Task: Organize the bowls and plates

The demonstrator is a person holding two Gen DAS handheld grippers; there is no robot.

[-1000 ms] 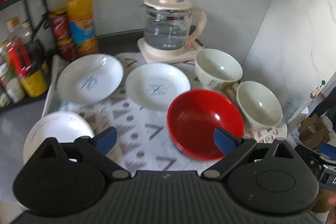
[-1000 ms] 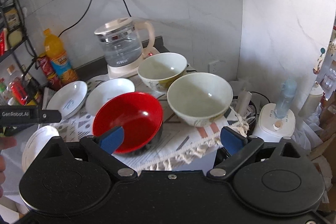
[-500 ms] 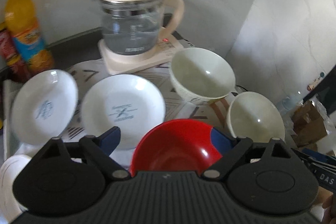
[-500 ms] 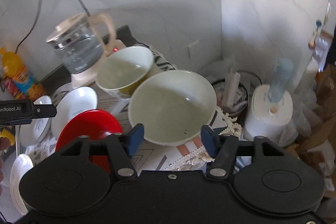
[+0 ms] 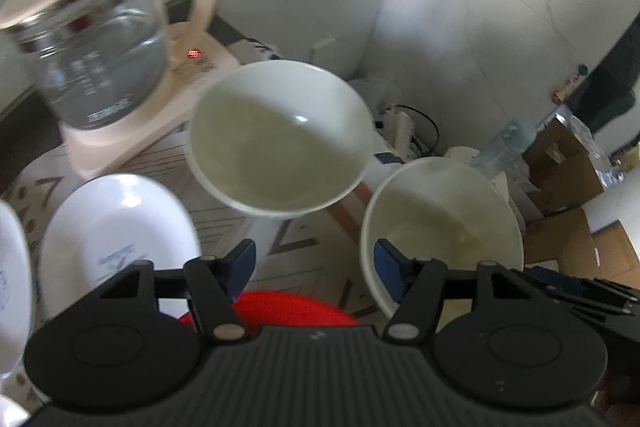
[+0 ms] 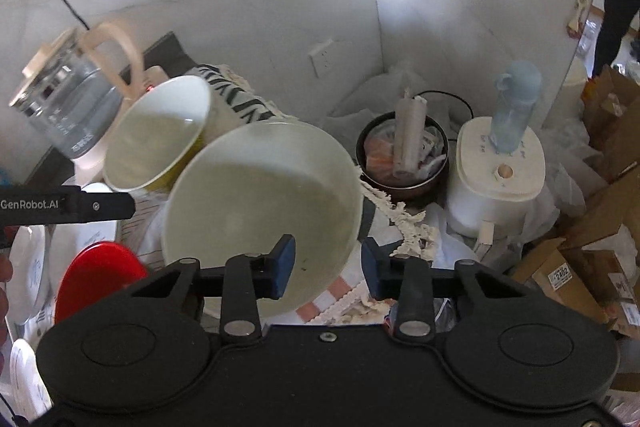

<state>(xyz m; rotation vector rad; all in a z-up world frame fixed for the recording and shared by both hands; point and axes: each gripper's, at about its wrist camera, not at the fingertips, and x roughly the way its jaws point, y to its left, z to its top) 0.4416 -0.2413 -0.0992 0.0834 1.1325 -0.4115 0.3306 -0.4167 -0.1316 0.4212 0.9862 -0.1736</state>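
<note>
Cream glaze lined both deep bowls on the patterned cloth [image 5: 224, 223] that covered the worktop. The far bowl [image 5: 280, 139] sat just beside the base of the glass kettle [image 5: 92, 67]; the near bowl [image 6: 264, 215] sat at the fringed edge of the cloth, close to the far one.

The right hand-held gripper [image 6: 326, 267] straddled the near bowl's rim: one blue pad hung inside the bowl, the other outside its wall. Its jaws had just been closing, with the rim between them, yet a gap showed on both sides and neither pad pressed the bowl.

The left hand-held gripper [image 5: 316, 267] hovered over bare cloth between the two bowls, spread partway. Its jaws had also just been closing, with nothing between them.

A red bowl [image 5: 276, 309] lay just below the left pads, partly hidden by the gripper body. A white plate [image 5: 116, 239] lay to the left of it, and the edge of a second white plate [image 5: 12, 267] showed at the frame border.
</note>
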